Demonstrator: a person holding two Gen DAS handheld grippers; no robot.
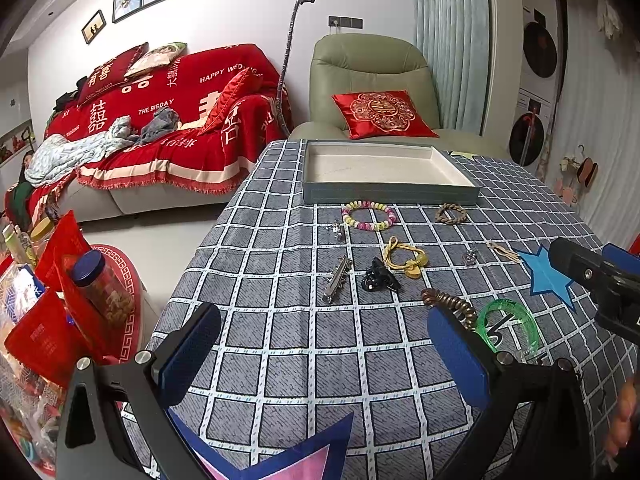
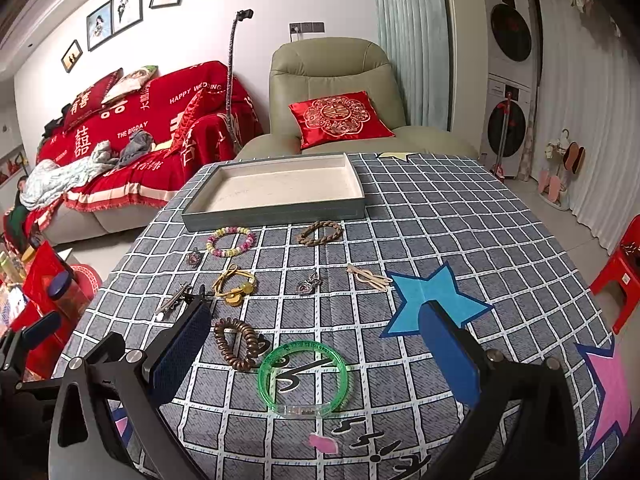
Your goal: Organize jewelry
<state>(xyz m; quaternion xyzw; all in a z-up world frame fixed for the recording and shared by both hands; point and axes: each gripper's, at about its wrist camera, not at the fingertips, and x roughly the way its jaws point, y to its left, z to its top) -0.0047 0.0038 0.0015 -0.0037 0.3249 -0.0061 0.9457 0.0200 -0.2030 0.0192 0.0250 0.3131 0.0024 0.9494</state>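
An empty grey tray with a white lining (image 1: 390,194) (image 2: 276,212) sits at the far side of the checked table. In front of it lie a pastel bead bracelet (image 1: 369,215) (image 2: 231,241), a brown braided bracelet (image 1: 451,213) (image 2: 319,232), a yellow hair tie (image 1: 404,258) (image 2: 234,286), a black claw clip (image 1: 378,276), a silver hair clip (image 1: 338,279) (image 2: 173,301), a brown coil hair tie (image 1: 450,304) (image 2: 236,344) and a green bangle (image 1: 506,326) (image 2: 303,376). My left gripper (image 1: 324,360) is open and empty above the near table. My right gripper (image 2: 316,360) is open and empty, straddling the bangle from above.
A small silver charm (image 1: 337,230), a heart pendant (image 2: 308,285) and a beige clip (image 2: 370,278) also lie on the cloth. A blue star patch (image 2: 434,300) is on the right. A red sofa (image 1: 168,120), an armchair (image 1: 372,80) and a red stool (image 2: 618,276) surround the table.
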